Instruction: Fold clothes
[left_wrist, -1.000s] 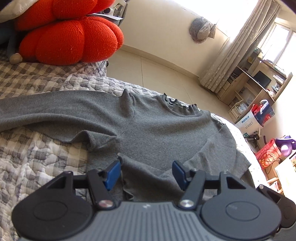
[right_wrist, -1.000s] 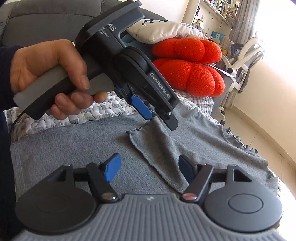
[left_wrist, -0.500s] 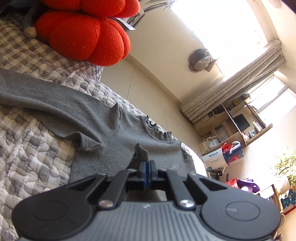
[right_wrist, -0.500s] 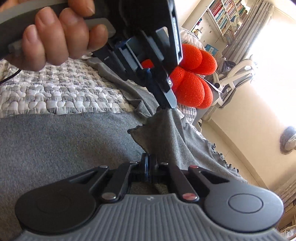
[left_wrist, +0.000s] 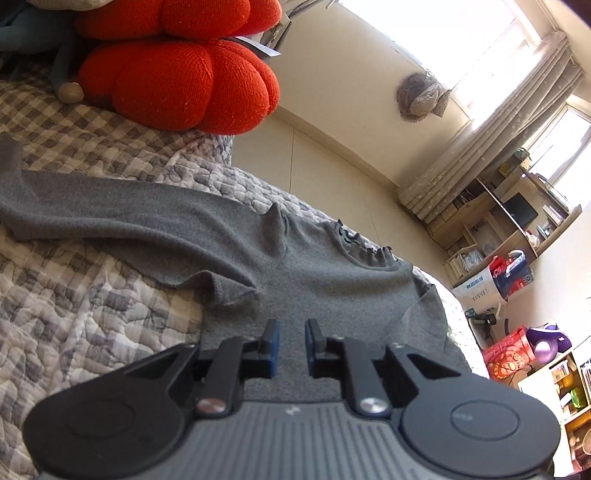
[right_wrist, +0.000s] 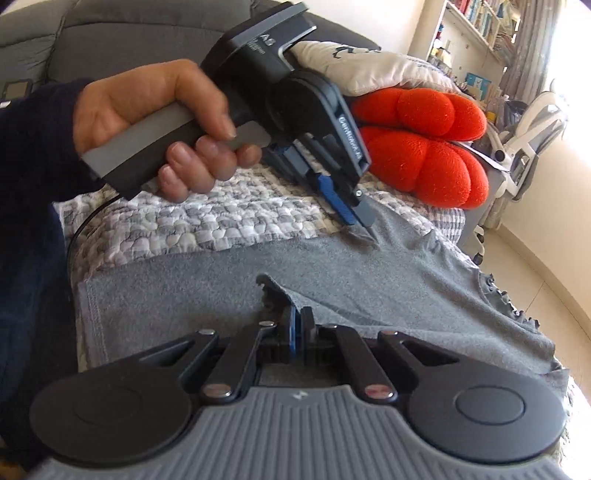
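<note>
My left gripper (left_wrist: 291, 349), clamped 0.5 s ago, now stands part-open and empty over the grey top (left_wrist: 325, 280); my right gripper (right_wrist: 296, 332) stays pinched on its sleeve cuff (right_wrist: 275, 291), mid-fold.

Strong daylight pours through the pale curtained window (left_wrist: 517, 74) at far right, blown out to white glare. Fisheye bending curves the edges; dark corners vignette; near parts look slightly soft.

Legible markings: the letters "AS" in white on the black housing of the left gripper (right_wrist: 360, 219), above smaller lines too fine to read; lettering along its side plate is blurred. Print on a white box (left_wrist: 478, 286) is unreadable.
</note>
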